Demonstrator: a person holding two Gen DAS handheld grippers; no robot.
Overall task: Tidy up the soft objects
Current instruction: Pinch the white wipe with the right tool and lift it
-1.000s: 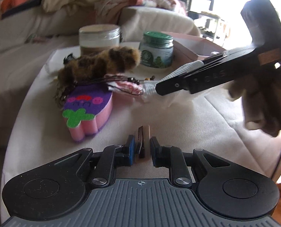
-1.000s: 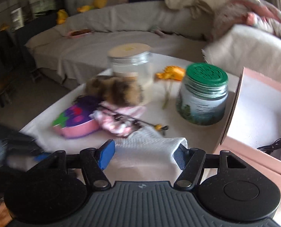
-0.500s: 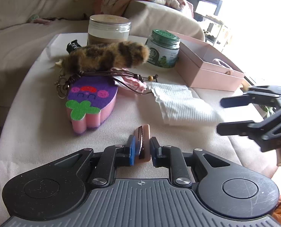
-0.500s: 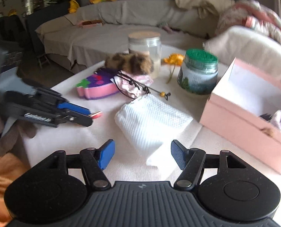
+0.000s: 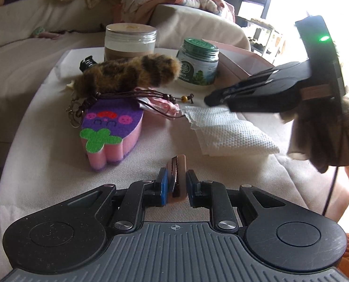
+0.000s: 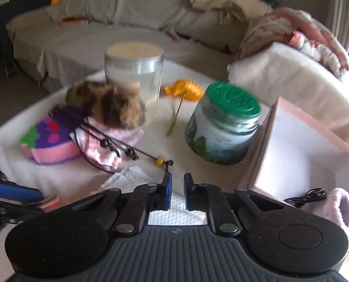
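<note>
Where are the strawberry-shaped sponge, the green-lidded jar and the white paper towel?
strawberry sponge (image 5: 111, 122), left wrist view, purple face.
green-lidded jar (image 6: 235, 98), right wrist view, lid top.
paper towel (image 5: 230, 134), left wrist view, folded middle.

white folded tissue (image 5: 230, 134) — flat beside strawberry sponge (image 5: 108, 131)

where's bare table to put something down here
Bare cloth lies in front of the purple sponge and left of the paper towel. It is crowded farther back, around the furry toy, green-lid jar and pink box.

clear jar (image 6: 134, 75) with pale lid, green-lidded jar (image 6: 223, 124), open pink box (image 6: 299, 150), sofa (image 6: 80, 35) behind
</note>
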